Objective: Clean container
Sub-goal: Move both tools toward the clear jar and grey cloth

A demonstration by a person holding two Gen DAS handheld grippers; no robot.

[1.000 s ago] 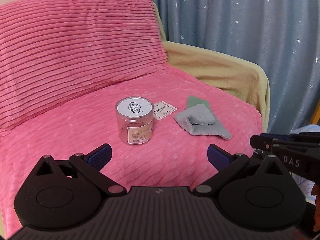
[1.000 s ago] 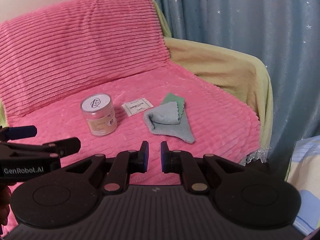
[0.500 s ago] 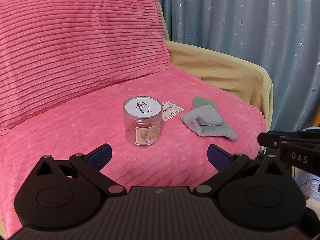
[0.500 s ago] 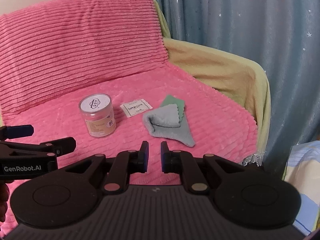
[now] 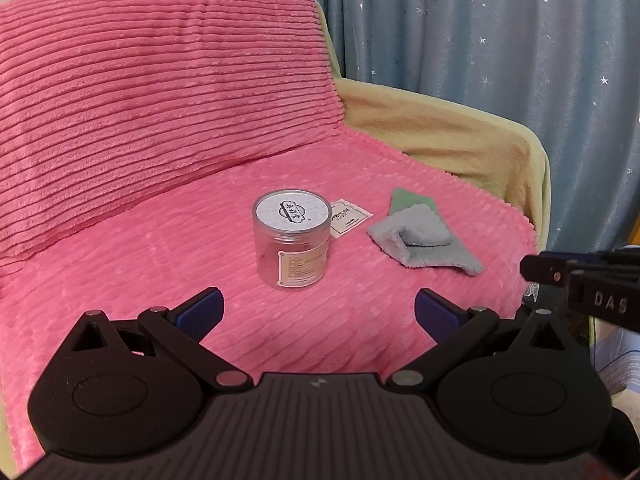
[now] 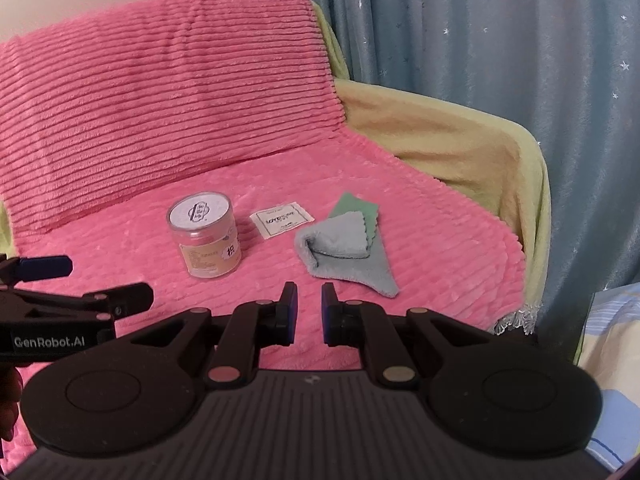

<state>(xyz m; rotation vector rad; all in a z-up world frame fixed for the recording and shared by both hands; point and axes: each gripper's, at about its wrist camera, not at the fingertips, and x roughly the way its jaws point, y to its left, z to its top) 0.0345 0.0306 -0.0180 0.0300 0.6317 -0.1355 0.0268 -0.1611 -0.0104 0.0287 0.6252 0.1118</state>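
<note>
Clear plastic container [image 5: 291, 238] w/ a white printed lid stands upright near the middle of the pink ribbed blanket [image 5: 160, 248] covering the seat, lid on, paper label on its side. Just beside it, toward the seat's right edge, a small white packet [image 5: 349, 216] lies flat; in the left wrist view the container overlaps the packet's near corner, in the right wrist view [image 6: 282, 219] they sit apart w/ a strip of blanket between. Further toward the right edge lies a folded grey cloth [image 5: 426, 242] on top of a green cloth [image 5: 408, 199], only the green one's far corner and scalloped edge showing. Left gripper [image 5: 319, 310] hovers over the front part of the seat, fingers spread wide, blue pads [image 5: 202, 311] well apart and holding nothing; container sits roughly centred ahead of the gap, not touched. Right gripper [image 6: 307, 314] hovers above the front edge of the seat, fingers drawn close w/ only a narrow gap between the pads, nothing pinched; grey cloth [image 6: 344, 252] lies ahead and slightly right of it, container [image 6: 206, 240] ahead-left. Each gripper shows in the other's view: right one at the right margin of the left view, left one [image 6: 80, 292] at the left margin of the right view. Yellow-green cover [image 6: 460, 152] drapes the armrest past the blanket's right edge; blue star-print curtain [image 6: 500, 40] hangs behind.
</note>
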